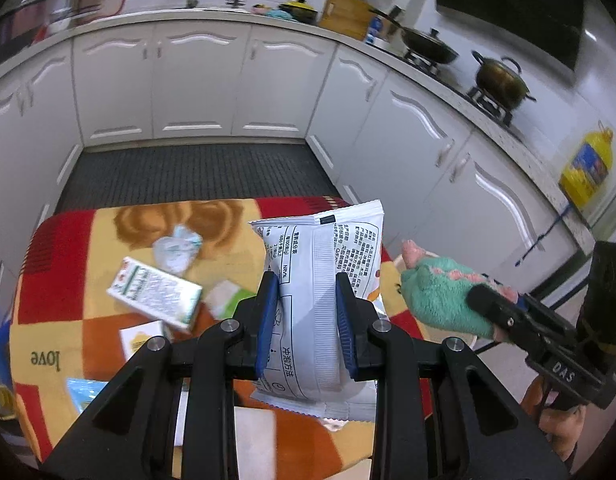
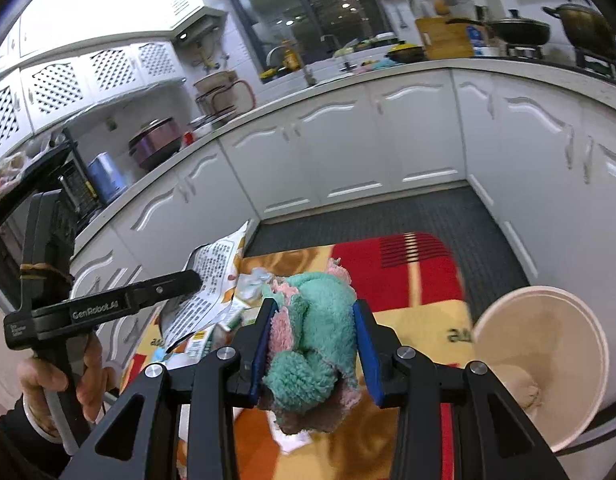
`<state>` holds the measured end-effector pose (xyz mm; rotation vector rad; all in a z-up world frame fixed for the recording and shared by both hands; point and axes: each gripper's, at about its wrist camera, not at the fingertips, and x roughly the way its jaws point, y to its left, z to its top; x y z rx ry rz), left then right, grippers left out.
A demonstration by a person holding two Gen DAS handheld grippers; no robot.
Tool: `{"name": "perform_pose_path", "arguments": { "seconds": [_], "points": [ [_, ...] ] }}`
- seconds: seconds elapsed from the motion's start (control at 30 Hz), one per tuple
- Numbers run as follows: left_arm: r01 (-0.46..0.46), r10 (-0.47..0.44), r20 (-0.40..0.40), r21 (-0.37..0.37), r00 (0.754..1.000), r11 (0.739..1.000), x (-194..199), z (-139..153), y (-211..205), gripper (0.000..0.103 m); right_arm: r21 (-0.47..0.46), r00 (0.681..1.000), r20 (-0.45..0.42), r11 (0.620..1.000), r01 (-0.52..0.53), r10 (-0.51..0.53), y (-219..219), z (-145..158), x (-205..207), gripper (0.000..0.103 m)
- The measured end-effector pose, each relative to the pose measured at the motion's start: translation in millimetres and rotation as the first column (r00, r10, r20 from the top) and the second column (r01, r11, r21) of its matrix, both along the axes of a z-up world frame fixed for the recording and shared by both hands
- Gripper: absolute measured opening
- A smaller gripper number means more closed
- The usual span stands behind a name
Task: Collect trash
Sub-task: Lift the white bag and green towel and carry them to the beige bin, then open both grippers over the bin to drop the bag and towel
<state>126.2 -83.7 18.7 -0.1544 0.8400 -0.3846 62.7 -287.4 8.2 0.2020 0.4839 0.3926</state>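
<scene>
Left hand-held gripper (image 1: 307, 300) is clamped on a white printed packet (image 1: 322, 280), blue pads pressing its two flat faces about mid-height, so the packet stands upright and clear above the bench (image 1: 60, 248), which is draped in a red, yellow and orange cloth. Gripping across the broad faces rather than an edge probably keeps the thin wrapper from folding or slipping out. Right hand-held gripper (image 2: 314, 344) is closed around a teal-and-pink fluffy cloth (image 2: 312, 344), bunched between its pads; bunching gives the soft fabric enough bulk to be pinched at all. It is held off the surface, near the packet and to its right. A paper cup (image 2: 540, 360) with brownish residue inside sits to the right of the right-hand tool, mouth tilted towards the camera; whether it rests on the bench or beyond its edge cannot be told. Trash not yet collected lies on the bench: a green-and-white carton (image 1: 156, 296) on its side, a crumpled wrapper (image 1: 176, 250) behind it, a small green-and-white box (image 1: 224, 300) beside the carton, a yellow-labelled box (image 1: 142, 340) nearer the camera. No bin or bag is visible in either view. Judgement: both tools loaded, several pieces outstanding, task partway.
</scene>
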Motion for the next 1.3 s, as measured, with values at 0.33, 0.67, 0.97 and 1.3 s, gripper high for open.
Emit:
{"name": "perform_pose_path", "arguments": {
  "seconds": [0.33, 0.67, 0.97, 1.3],
  "points": [
    [0.1, -0.101, 0.008, 0.047, 0.995, 0.994, -4.5, 1.2, -64.7, 0.026, 0.044, 0.993, -0.011, 0.992, 0.119, -0.118, -65.6, -5.9, -12.0, 0.037],
    [0.187, -0.184, -0.041, 0.07, 0.982, 0.98, 7.2, -17.2, -130.1, 0.026, 0.041, 0.972, -0.036, 0.972, 0.232, -0.231, -117.9, -25.6, -9.0, 0.028],
    [0.214, -0.208, -0.092, 0.058, 0.974, 0.975, 17.3, -39.1, -161.8, 0.026, 0.068, 0.939, -0.139, 0.943, 0.325, -0.313, -173.2, -65.1, 17.2, 0.027],
    [0.24, -0.234, -0.129, 0.038, 0.964, 0.97, 29.4, -59.6, -202.9, 0.028, 0.048, 0.902, -0.203, 0.916, 0.398, -0.382, -202.2, -86.6, 3.6, 0.065]
  ]
}}
